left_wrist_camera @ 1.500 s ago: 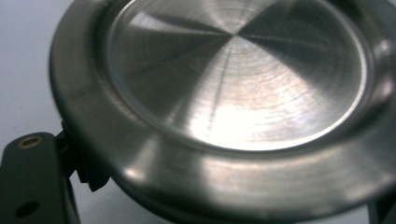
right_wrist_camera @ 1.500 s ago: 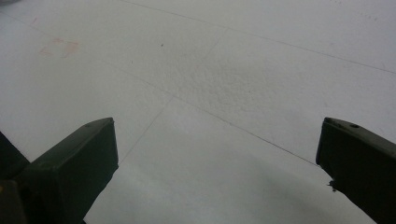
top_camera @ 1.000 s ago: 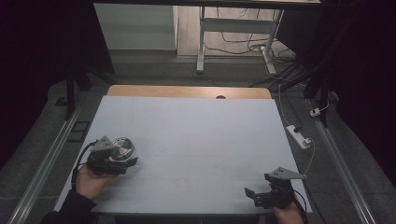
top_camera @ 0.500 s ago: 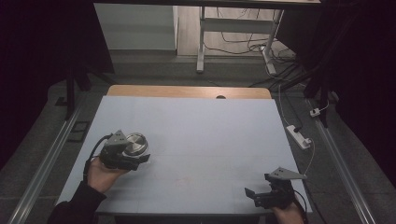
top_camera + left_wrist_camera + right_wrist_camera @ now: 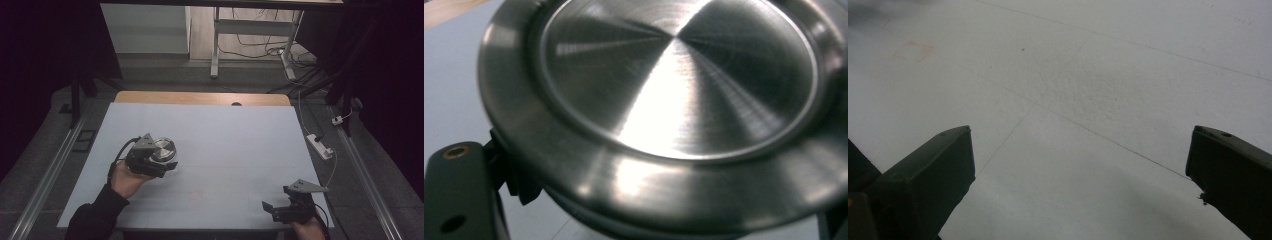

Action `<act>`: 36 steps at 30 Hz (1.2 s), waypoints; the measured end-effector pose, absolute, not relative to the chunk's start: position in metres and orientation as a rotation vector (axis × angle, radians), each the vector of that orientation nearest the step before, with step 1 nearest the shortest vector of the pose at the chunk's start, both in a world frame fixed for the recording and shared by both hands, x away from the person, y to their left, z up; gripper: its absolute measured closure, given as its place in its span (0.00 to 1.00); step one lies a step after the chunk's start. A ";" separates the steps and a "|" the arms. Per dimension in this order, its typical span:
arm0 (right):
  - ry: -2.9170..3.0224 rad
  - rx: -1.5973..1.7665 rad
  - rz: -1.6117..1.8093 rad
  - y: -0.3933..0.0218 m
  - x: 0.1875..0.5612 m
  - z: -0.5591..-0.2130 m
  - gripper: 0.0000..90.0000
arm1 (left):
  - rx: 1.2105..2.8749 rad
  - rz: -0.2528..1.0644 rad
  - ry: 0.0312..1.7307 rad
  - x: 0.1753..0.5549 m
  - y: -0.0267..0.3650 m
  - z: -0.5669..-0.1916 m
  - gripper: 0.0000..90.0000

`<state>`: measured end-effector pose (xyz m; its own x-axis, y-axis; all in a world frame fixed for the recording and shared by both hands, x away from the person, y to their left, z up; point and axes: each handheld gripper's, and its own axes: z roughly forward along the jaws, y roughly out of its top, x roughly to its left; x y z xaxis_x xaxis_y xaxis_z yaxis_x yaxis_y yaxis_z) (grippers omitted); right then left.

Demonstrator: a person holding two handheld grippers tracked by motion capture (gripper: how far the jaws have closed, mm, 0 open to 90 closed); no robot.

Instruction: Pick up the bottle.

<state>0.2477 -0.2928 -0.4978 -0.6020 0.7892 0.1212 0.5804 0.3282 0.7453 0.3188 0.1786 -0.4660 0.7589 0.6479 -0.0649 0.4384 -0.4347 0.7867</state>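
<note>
Above the bench [image 5: 230, 130], the left claw [image 5: 167, 165] grips a stiff, probably slippery steel lid [image 5: 674, 100] by its rim; the right claw [image 5: 272, 210] stands wide.

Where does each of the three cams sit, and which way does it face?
High view: above the person's side, facing forward and down on the table; hands, left gripper, right gripper.
Left gripper view: on the left gripper, close on a steel dish; one finger.
Right gripper view: facing bare table between spread fingers.
Shared: dish in high and left gripper views.
</note>
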 end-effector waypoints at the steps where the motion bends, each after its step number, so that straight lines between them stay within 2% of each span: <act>1: 2.332 1.235 1.140 -0.293 0.248 -0.498 0.00 | 2.098 0.308 0.807 0.320 0.176 -0.466 0.16; 21: 2.335 1.228 1.140 -0.293 0.248 -0.498 0.00 | 2.124 0.253 0.730 0.342 0.130 -0.463 0.16; 36: 2.340 1.218 1.133 -0.292 0.247 -0.498 0.00 | 2.156 0.235 0.645 0.345 0.094 -0.461 0.16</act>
